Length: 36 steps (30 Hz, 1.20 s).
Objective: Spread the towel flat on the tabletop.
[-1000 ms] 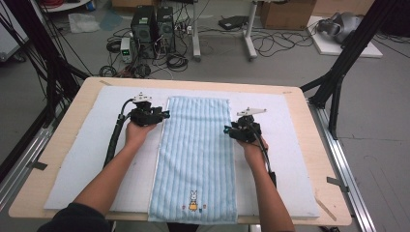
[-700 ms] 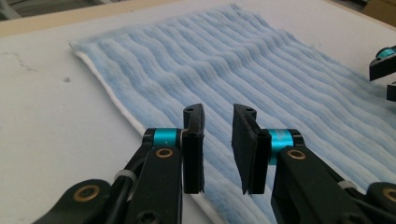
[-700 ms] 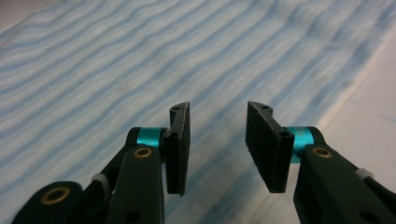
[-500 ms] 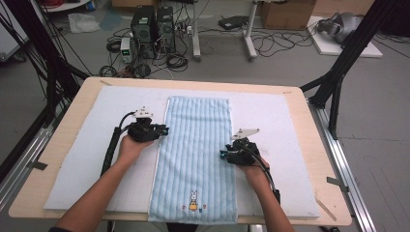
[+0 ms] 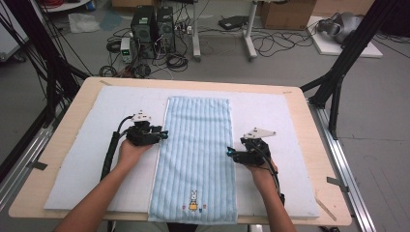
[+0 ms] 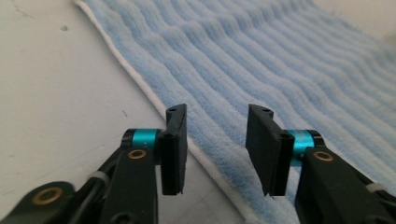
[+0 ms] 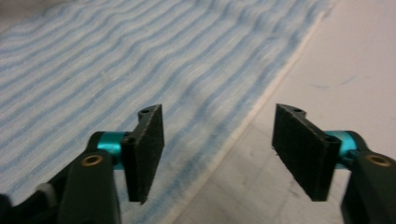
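Towel (image 5: 197, 159) handling: the fabric is judged light, soft and limp, with no stiffness of its own. It sags wherever it is not supported, so a hold on the hem suits it better than a hold on the middle. The ribbed pile likely gives the pads good friction; slipping is a small risk, a wrinkle or a double layer in the pinch the greater one.

At the left of the high view, the left gripper (image 5: 163, 135) rests at the towel's left long edge. Its jaws have just been opening and stand about half apart, with the white hem (image 6: 187, 149) running between them, unpinched. At the right, the right gripper (image 5: 230, 153) sits at the opposite long edge, slightly lower in the frame. Its jaws have also just been opening and stand wide, straddling the edge, clamped on nothing.

The towel lies flat, lengthwise down the centre of the frame, on a white mat (image 5: 72, 159) that covers the tabletop (image 5: 300, 121). It is pale blue with fine lengthwise stripes and a small rabbit motif (image 5: 193, 200) near the bottom edge.
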Each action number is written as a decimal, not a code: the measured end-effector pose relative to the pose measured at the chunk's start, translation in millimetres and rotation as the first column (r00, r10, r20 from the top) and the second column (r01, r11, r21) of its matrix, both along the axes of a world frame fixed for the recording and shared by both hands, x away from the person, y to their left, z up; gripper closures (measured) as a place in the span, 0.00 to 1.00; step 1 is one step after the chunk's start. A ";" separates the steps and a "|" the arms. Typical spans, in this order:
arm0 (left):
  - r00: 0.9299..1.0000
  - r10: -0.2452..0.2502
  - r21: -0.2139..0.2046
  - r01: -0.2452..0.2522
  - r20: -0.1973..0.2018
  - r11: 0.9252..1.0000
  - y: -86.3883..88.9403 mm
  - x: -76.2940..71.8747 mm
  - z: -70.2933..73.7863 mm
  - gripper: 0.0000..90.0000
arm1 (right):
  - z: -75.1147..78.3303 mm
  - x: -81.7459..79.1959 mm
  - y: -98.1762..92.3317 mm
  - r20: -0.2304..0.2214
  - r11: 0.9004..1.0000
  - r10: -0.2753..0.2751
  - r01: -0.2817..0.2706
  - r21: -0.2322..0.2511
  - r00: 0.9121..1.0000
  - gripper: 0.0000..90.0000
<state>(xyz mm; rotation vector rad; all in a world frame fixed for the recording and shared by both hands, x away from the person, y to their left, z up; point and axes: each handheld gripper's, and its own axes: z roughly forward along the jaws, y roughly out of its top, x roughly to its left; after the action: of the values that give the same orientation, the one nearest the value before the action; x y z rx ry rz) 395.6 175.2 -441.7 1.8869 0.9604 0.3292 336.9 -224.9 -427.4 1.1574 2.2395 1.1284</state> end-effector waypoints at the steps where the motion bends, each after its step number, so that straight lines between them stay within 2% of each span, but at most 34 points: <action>1: 1.000 0.000 -0.023 0.000 0.016 1.000 2.3 -2.9 2.6 0.58 | 0.2 -0.2 -2.3 -0.001 1.000 -0.009 0.009 0.009 1.000 0.32; 4: 0.997 0.002 -0.090 0.005 0.077 0.996 9.5 -13.9 10.5 0.49 | -1.2 -0.1 -7.9 -0.005 0.999 -0.028 0.028 0.023 1.000 0.27; 7: 0.993 -0.008 -0.127 0.023 0.119 0.992 17.4 -27.5 14.5 0.38 | 0.5 -3.2 -13.5 0.009 0.999 -0.034 0.034 0.037 0.999 0.23; 10: 0.987 0.017 -0.169 0.010 0.160 0.986 25.4 -39.5 15.4 0.23 | -0.1 -6.0 -20.8 -0.012 0.995 -0.036 0.037 0.089 0.999 0.17; 12: 0.982 0.014 -0.188 0.022 0.189 0.982 31.3 -44.1 17.7 0.21 | -2.1 -8.0 -23.8 -0.008 0.997 -0.030 0.031 0.071 1.000 0.15; 14: 0.978 0.014 -0.197 0.027 0.208 0.980 36.9 -48.8 18.5 0.19 | -1.8 -10.3 -26.3 0.017 0.999 -0.022 0.021 0.049 1.000 0.13; 17: 0.980 -0.003 -0.183 0.040 0.201 0.982 42.0 -52.7 15.4 0.19 | 3.2 -13.9 -31.7 0.066 0.999 -0.027 0.024 0.046 0.997 0.13; 20: 0.980 -0.003 -0.171 0.038 0.199 0.984 43.3 -52.3 14.3 0.19 | 7.1 -15.5 -37.2 0.092 0.996 -0.058 0.051 0.077 0.994 0.12; 24: 0.977 -0.008 -0.179 0.047 0.211 0.983 44.3 -50.1 14.7 0.20 | 8.8 -17.5 -38.5 0.114 0.997 -0.070 0.065 0.049 0.991 0.12; 26: 0.979 -0.008 -0.181 0.046 0.204 0.983 45.1 -49.1 14.0 0.21 | 8.5 -16.2 -38.7 0.122 0.996 -0.078 0.072 0.049 0.990 0.12; 31: 0.981 0.011 -0.184 0.025 0.192 0.983 47.8 -49.6 14.7 0.21 | 6.8 -14.5 -36.5 0.109 0.996 -0.083 0.078 0.044 0.991 0.12; 36: 0.984 0.016 -0.178 0.016 0.176 0.984 47.9 -50.2 13.1 0.21 | 7.4 -13.7 -37.5 0.104 0.994 -0.091 0.084 0.067 0.990 0.12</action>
<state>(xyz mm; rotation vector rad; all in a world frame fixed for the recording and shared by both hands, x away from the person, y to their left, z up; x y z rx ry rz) 345.5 223.1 -428.6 1.6652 0.8416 0.3903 323.2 -262.4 -420.1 1.1783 2.0668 1.2030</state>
